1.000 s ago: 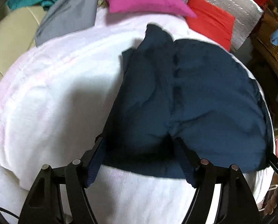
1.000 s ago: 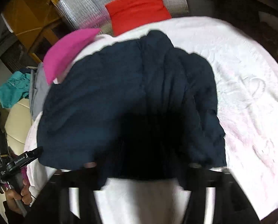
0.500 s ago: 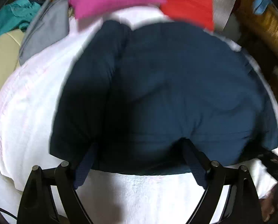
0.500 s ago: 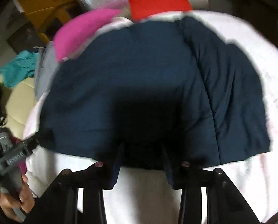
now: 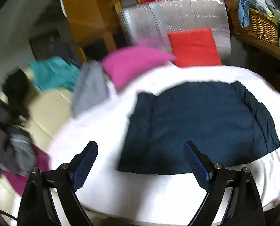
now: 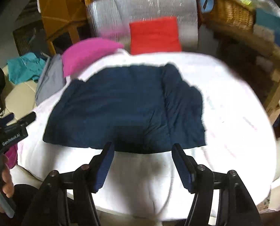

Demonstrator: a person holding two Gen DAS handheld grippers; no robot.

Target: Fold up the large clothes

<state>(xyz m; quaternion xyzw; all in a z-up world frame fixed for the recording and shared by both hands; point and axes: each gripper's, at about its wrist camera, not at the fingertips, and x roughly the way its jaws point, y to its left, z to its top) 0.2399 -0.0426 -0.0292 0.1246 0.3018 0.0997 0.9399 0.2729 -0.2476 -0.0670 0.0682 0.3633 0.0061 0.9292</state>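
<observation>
Both claws have let go and lifted off the navy garment (image 5: 200, 128), folded mid-frame on the white bed (image 5: 140, 194).
Left claw (image 5: 140, 162) and right claw (image 6: 142, 162) gape empty, the right's jaws just reopening; the puffy fold may spring open unpressed.

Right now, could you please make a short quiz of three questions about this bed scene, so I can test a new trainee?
1. True or false: the dark blue garment lies folded on the white blanket, and no gripper holds it.
2. Which cushion sits nearer the grey cloth? A) the pink cushion B) the red cushion
3. Fill in: the jaws of the left gripper and of the right gripper are both ____.

Key:
1. True: both grippers have just been opening and nothing is between their jaws.
2. A.
3. Open.
</observation>
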